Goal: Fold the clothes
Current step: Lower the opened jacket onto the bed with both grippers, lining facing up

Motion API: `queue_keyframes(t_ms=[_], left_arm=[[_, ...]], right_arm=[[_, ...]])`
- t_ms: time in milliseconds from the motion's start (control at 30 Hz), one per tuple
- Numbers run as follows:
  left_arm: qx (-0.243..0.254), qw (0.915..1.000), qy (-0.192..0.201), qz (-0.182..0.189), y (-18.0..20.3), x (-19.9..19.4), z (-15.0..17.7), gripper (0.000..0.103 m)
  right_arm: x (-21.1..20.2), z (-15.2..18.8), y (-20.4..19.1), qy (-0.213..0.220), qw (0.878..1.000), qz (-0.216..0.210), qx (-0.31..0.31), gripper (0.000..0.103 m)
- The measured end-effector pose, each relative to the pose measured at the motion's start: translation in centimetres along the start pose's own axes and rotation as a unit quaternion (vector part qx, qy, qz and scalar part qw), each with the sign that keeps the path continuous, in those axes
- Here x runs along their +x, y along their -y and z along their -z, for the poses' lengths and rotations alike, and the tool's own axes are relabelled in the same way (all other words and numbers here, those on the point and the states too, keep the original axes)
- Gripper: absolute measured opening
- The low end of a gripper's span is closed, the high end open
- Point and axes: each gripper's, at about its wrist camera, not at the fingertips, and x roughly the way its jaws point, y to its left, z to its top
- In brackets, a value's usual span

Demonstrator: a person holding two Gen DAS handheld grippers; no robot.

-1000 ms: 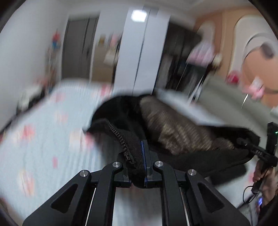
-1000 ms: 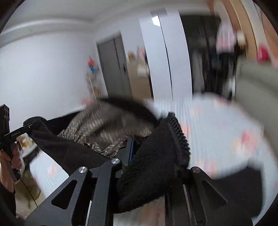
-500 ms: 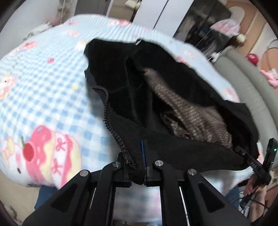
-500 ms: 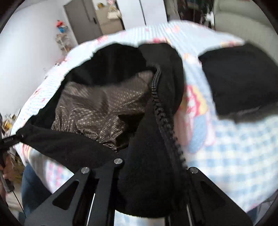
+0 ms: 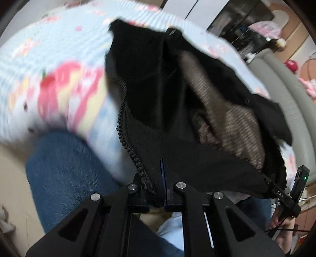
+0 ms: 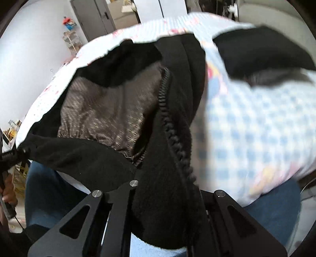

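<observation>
Both grippers, left gripper (image 5: 163,194) and right gripper (image 6: 162,199), pinch the black fleece jacket (image 5: 158,102); it has dropped onto the bed (image 6: 246,128), open and ready for folding.

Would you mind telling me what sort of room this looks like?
Probably a bedroom at home: a bed with a cartoon-print checked sheet, a grey door, and a padded headboard.

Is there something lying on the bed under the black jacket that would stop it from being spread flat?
Nothing visible does. Both grippers already clamp the black fleece jacket; the checked bedsheet beside it looks bare. Another dark garment lies apart.
</observation>
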Motion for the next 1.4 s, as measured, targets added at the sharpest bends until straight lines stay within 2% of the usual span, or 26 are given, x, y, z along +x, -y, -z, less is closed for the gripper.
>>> queue_keyframes(t_ms=[33, 67, 100, 133, 200, 300, 367, 433, 467, 533, 600, 667, 700, 767, 800, 867, 900, 967, 1033, 1067, 1133, 1200, 1233, 1267, 1333, 1400], left_arm=[[-0.011, 0.9992, -0.035, -0.018, -0.3, 1.3, 0.0, 0.013], [-0.018, 0.9978, -0.056, -0.03, -0.2, 1.5, 0.2, 0.019], [-0.018, 0.9975, -0.061, -0.029, -0.3, 1.1, 0.4, 0.019], [-0.015, 0.9978, -0.06, -0.024, -0.5, 0.2, 0.7, 0.018], [-0.008, 0.9983, -0.052, -0.024, -0.8, -2.1, 1.2, 0.019], [0.006, 0.9994, -0.01, -0.032, -0.1, -5.3, 0.7, 0.019], [0.034, 0.999, 0.03, 0.007, 1.9, -7.2, 0.5, 0.019], [0.07, 0.9945, 0.059, 0.051, 5.4, -7.4, -0.4, 0.019], [0.086, 0.9922, 0.062, 0.066, 7.0, -6.8, -0.7, 0.019], [0.13, 0.9856, 0.051, 0.095, 11.3, -4.6, -1.3, 0.019], [0.178, 0.9757, 0.035, 0.122, 15.8, -2.0, -2.4, 0.019], [0.213, 0.9661, 0.008, 0.146, 19.8, 1.4, -3.2, 0.019], [0.219, 0.9646, -0.005, 0.147, 21.3, 3.2, -3.4, 0.019], [0.238, 0.9601, -0.045, 0.141, 24.3, 7.1, -3.1, 0.019], [0.246, 0.9604, -0.071, 0.11, 24.9, 9.0, -2.6, 0.019], [0.268, 0.9537, -0.129, 0.041, 25.5, 12.3, -1.1, 0.018], [0.273, 0.9528, -0.129, 0.032, 25.4, 12.6, -0.5, 0.018], [0.268, 0.9547, -0.122, 0.04, 25.3, 11.9, -0.1, 0.019], [0.265, 0.953, -0.14, 0.043, 25.8, 10.8, -0.4, 0.019], [0.262, 0.953, -0.143, 0.054, 26.2, 10.3, -0.7, 0.02], [0.25, 0.9532, -0.126, 0.115, 27.5, 8.7, -1.5, 0.02], [0.229, 0.9495, -0.111, 0.183, 28.8, 7.8, -2.4, 0.027], [0.212, 0.9495, -0.108, 0.205, 29.6, 8.2, -2.9, 0.031], [0.196, 0.9491, -0.106, 0.223, 30.4, 8.6, -3.3, 0.031], [0.183, 0.9517, -0.112, 0.22, 32.0, 9.7, -3.7, 0.031], [0.185, 0.9527, -0.114, 0.212, 33.4, 10.6, -3.8, 0.031]], right_arm=[[1.0, 0.4, 0.3, -0.014, 1.0, -0.002, 0.008, 0.009], [1.9, 0.8, 0.6, -0.028, 0.999, -0.003, 0.016, 0.01], [2.0, 0.8, 0.8, -0.033, 0.999, -0.007, 0.017, 0.012], [1.2, 0.6, 0.9, -0.031, 0.999, -0.013, 0.015, 0.013], [-0.2, 0.0, 1.2, -0.029, 0.999, -0.025, 0.009, 0.024], [-3.5, -0.4, 2.0, -0.006, 0.998, -0.062, 0.0, 0.025], [-5.7, -0.3, 2.6, 0.015, 0.997, -0.077, 0.005, 0.025], [-6.7, -0.9, 2.8, 0.026, 0.995, -0.092, 0.008, 0.027], [-7.0, -1.3, 2.9, 0.03, 0.995, -0.1, 0.01, 0.028], [-7.3, -1.7, 2.1, 0.038, 0.993, -0.11, -0.005, 0.029], [-7.3, -0.4, 0.6, 0.039, 0.994, -0.099, -0.04, 0.037], [-5.8, 1.4, 0.1, 0.012, 0.996, -0.075, -0.055, 0.041], [-4.9, 2.0, 0.1, -0.005, 0.996, -0.065, -0.053, 0.044], [-3.8, 2.9, 0.4, -0.028, 0.997, -0.061, -0.034, 0.044], [-4.1, 3.0, 0.4, -0.025, 0.997, -0.071, -0.025, 0.044], [-5.6, 3.3, 0.8, -0.007, 0.995, -0.096, -0.016, 0.044], [-6.5, 3.4, 1.1, 0.004, 0.994, -0.108, -0.017, 0.044], [-8.9, 3.3, 1.7, 0.033, 0.99, -0.135, -0.019, 0.046], [-11.7, 2.9, 2.7, 0.07, 0.986, -0.148, -0.018, 0.053], [-12.8, 2.5, 3.4, 0.093, 0.985, -0.147, -0.014, 0.054], [-13.7, 1.7, 5.1, 0.129, 0.984, -0.127, 0.002, 0.055], [-11.3, 0.5, 6.8, 0.108, 0.991, -0.078, 0.023, 0.055], [-9.9, -0.2, 7.6, 0.09, 0.994, -0.053, 0.032, 0.05], [-8.2, -0.7, 8.1, 0.071, 0.996, -0.031, 0.036, 0.048], [-5.1, -1.3, 8.7, 0.039, 0.998, -0.005, 0.051, 0.047], [-3.7, -1.7, 9.7, 0.033, 0.996, -0.01, 0.084, 0.047]])
